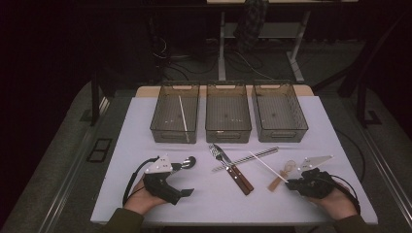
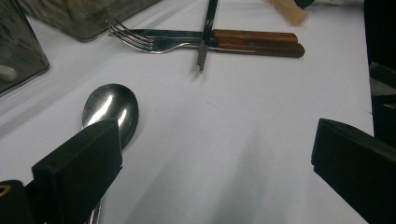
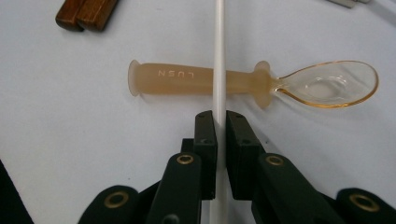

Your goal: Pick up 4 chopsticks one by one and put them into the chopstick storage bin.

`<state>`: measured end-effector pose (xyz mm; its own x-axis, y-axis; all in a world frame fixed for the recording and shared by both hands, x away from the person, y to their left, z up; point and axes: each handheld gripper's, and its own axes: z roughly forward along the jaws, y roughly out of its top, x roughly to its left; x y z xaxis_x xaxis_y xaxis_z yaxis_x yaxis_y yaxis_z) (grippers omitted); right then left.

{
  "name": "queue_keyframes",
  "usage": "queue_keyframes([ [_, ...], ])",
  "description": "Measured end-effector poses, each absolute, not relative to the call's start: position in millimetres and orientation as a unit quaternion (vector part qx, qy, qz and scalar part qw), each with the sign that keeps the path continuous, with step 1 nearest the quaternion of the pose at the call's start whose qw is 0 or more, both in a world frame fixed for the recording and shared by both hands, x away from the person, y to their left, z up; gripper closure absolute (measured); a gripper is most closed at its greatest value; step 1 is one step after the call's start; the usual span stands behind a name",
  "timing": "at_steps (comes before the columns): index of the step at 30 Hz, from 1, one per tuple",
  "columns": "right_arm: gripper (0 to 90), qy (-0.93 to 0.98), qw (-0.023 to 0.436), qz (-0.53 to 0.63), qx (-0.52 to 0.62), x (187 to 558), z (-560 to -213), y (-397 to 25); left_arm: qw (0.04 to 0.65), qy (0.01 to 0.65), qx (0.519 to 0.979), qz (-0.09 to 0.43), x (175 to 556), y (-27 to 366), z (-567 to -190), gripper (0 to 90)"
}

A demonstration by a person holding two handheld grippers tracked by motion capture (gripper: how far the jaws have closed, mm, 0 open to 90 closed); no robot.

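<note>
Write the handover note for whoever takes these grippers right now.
Right gripper: shut on the white stick, which lies across the amber spoon on the table.
Left gripper: open, jaws around the metal spoon, not yet closed.
Fork, knife and a dark stick lie crossed mid-table.
Done: one white stick lies in the left bin.
Left, it seems: sort the rest into the bins.

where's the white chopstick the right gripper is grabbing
The white chopstick sits at the table's right front, lying across the amber spoon, its near end pinched in the right gripper.
</note>
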<state>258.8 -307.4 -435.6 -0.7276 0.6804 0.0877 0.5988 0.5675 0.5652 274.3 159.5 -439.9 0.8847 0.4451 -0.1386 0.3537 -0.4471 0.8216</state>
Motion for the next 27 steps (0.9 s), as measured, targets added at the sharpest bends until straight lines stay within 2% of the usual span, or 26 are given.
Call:
queue_keyframes([
  [27, 83.6, 0.828, 0.085, 0.396, 0.387, 274, -408, -305, 0.466, 0.232, 0.852, 0.051, 275, 158, -440, 0.2],
])
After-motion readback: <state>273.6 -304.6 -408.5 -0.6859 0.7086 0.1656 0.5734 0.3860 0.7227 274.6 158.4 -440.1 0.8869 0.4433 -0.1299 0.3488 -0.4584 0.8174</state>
